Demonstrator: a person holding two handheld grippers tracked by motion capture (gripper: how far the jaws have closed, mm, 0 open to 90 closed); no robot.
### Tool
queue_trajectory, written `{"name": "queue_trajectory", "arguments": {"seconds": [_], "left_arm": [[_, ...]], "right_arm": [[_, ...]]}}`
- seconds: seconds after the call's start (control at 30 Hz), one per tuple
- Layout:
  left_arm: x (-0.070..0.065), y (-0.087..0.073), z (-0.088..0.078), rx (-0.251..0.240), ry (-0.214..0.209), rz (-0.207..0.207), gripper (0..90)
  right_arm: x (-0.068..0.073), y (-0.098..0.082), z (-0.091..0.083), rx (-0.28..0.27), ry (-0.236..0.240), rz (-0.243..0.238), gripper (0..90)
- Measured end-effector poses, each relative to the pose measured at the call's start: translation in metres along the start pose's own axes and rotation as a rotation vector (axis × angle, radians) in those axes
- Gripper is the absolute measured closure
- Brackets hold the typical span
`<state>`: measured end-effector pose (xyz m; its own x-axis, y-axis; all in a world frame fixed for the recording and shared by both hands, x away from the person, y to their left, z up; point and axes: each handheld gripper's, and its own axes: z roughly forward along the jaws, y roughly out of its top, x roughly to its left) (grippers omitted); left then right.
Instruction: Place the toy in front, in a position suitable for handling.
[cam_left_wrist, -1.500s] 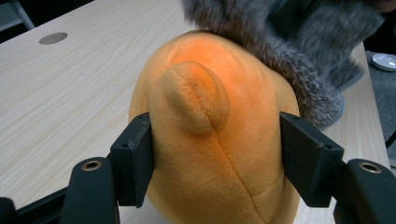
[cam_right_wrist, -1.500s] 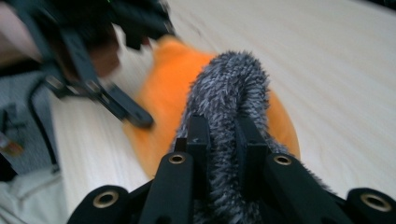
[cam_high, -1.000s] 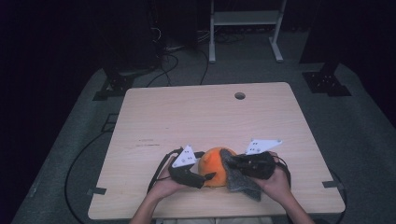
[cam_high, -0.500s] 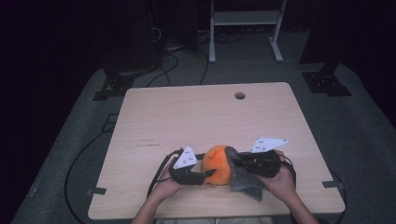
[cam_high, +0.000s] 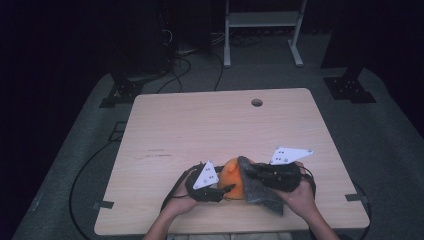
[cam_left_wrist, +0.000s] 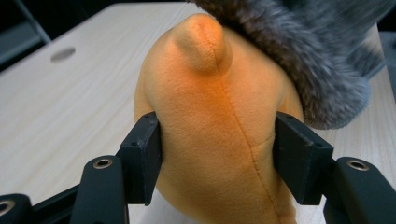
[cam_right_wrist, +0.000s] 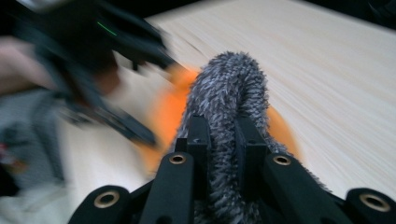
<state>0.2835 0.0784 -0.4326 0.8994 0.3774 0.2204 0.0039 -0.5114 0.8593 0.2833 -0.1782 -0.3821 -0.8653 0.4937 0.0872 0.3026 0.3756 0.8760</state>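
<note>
the left gripper has just been closing, and its two black jaws now press on either side of the orange plush toy, pads dented into the soft body below a small nub at its top. the right gripper is clamped tight on a fold of grey furry fabric, a tuft pinched between its jaws and arching up past them. from above, the left gripper and the right gripper meet over the toy at the near edge of the wooden table, a little right of the middle, with the grey fabric draped over the toy's right side and trailing toward the near right.

the risk i see is in the two grips pulling against each other. the plush is squashy, so the left jaws could slide off its rounded flanks if the right hand tugs hard, and the toy would then roll or drop off the near edge, which is close. the right gripper holds only a thin pinch of fur; a sharp pull may strip that tuft free rather than move the whole piece. the right gripper view is blurred, so a hurried motion seems likely to worsen either slip.
</note>
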Motion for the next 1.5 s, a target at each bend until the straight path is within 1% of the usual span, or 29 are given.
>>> {"name": "queue_trajectory", "arguments": {"seconds": [0.03,0.1,0.17,0.2,0.27,0.33,0.4,0.43,0.5,0.53,0.6,0.67,0.73,0.8,0.83,0.87,0.9,0.97,1.0,1.03,1.13,1.17,1.2,1.3,1.37,1.4,1.43,1.47,1.5], "left_arm": [[-0.003,0.001,0.000,0.006,0.006,0.029,38.2],[-0.005,0.002,-0.001,0.026,0.023,0.048,38.1],[-0.003,0.002,0.000,0.028,0.024,0.034,38.1],[-0.003,0.001,0.000,0.020,0.022,0.010,38.0],[-0.002,0.001,0.001,0.018,0.019,-0.002,37.9],[-0.002,0.001,0.002,0.017,0.018,0.000,37.5],[-0.002,0.001,0.002,0.016,0.018,-0.004,37.1],[-0.002,0.001,0.002,0.020,0.020,-0.007,36.8],[0.001,0.000,0.001,0.026,0.023,-0.039,34.1],[0.004,-0.001,0.002,0.020,0.022,-0.078,30.7],[0.008,-0.002,0.001,0.010,0.019,-0.142,24.9],[0.011,-0.002,0.001,0.012,0.012,-0.177,21.5],[0.010,-0.002,0.001,0.004,0.002,-0.180,28.6],[0.009,-0.002,0.002,0.011,0.018,-0.188,37.8],[0.010,-0.003,0.002,0.009,0.022,-0.212,40.4],[0.012,-0.005,0.002,-0.001,0.022,-0.253,41.6],[0.015,-0.006,0.002,-0.005,0.023,-0.282,42.2],[0.021,-0.012,0.000,-0.012,0.011,-0.346,42.6],[0.023,-0.013,0.000,-0.012,0.006,-0.353,42.8],[0.023,-0.014,-0.001,-0.018,-0.001,-0.359,42.6],[0.023,-0.011,-0.003,-0.027,-0.044,-0.350,34.5],[0.024,-0.009,-0.004,-0.030,-0.048,-0.340,30.5],[0.025,-0.007,-0.005,-0.045,-0.054,-0.340,26.0],[0.031,-0.003,-0.009,-0.123,-0.057,-0.392,20.5],[0.034,-0.003,-0.012,-0.180,-0.047,-0.416,25.5],[0.035,-0.004,-0.012,-0.189,-0.034,-0.413,32.9],[0.035,-0.005,-0.012,-0.164,0.007,-0.405,43.7],[0.036,-0.006,-0.011,-0.152,0.003,-0.411,50.1],[0.037,-0.008,-0.011,-0.157,-0.015,-0.428,54.8]], "right_arm": [[0.006,0.003,0.002,0.009,-0.005,-0.018,78.2],[0.009,0.004,0.007,0.043,-0.031,-0.059,78.1],[0.002,-0.001,0.009,0.060,-0.041,-0.044,78.3],[-0.003,-0.004,0.008,0.065,-0.049,-0.026,78.3],[-0.011,-0.008,0.003,0.066,-0.069,0.020,78.5],[-0.010,-0.006,-0.001,0.037,-0.052,0.044,78.5],[0.000,-0.001,0.001,0.013,-0.002,0.010,78.5],[0.003,0.000,0.004,0.022,-0.006,-0.006,78.5],[0.005,0.000,0.009,0.053,-0.041,-0.043,78.4],[0.002,-0.002,0.011,0.057,-0.056,-0.034,78.4],[-0.008,-0.007,0.010,0.055,-0.078,0.011,78.3],[-0.017,-0.012,0.007,0.037,-0.084,0.058,78.0],[-0.020,-0.014,0.007,0.029,-0.089,0.080,78.1],[-0.019,-0.013,0.007,0.025,-0.093,0.084,78.5],[-0.015,-0.012,0.007,0.020,-0.096,0.067,78.5],[-0.010,-0.010,0.006,0.014,-0.090,0.045,78.5],[-0.004,-0.007,0.007,0.007,-0.061,0.015,78.5],[0.004,-0.006,0.011,0.038,-0.067,-0.011,78.3],[0.004,-0.008,0.015,0.068,-0.089,-0.030,78.2],[0.002,-0.011,0.016,0.077,-0.096,-0.031,78.2],[-0.009,-0.015,0.014,0.080,-0.092,0.017,78.3],[-0.011,-0.015,0.013,0.086,-0.091,0.012,78.4],[-0.010,-0.016,0.013,0.094,-0.084,0.006,78.4],[-0.004,-0.016,0.017,0.112,-0.043,-0.040,78.4],[0.001,-0.014,0.019,0.125,-0.040,-0.072,78.4],[0.002,-0.014,0.019,0.129,-0.041,-0.085,78.4],[0.003,-0.014,0.019,0.133,-0.041,-0.095,78.4],[0.004,-0.014,0.019,0.134,-0.045,-0.100,78.4],[0.003,-0.014,0.019,0.135,-0.049,-0.105,78.4]]}}
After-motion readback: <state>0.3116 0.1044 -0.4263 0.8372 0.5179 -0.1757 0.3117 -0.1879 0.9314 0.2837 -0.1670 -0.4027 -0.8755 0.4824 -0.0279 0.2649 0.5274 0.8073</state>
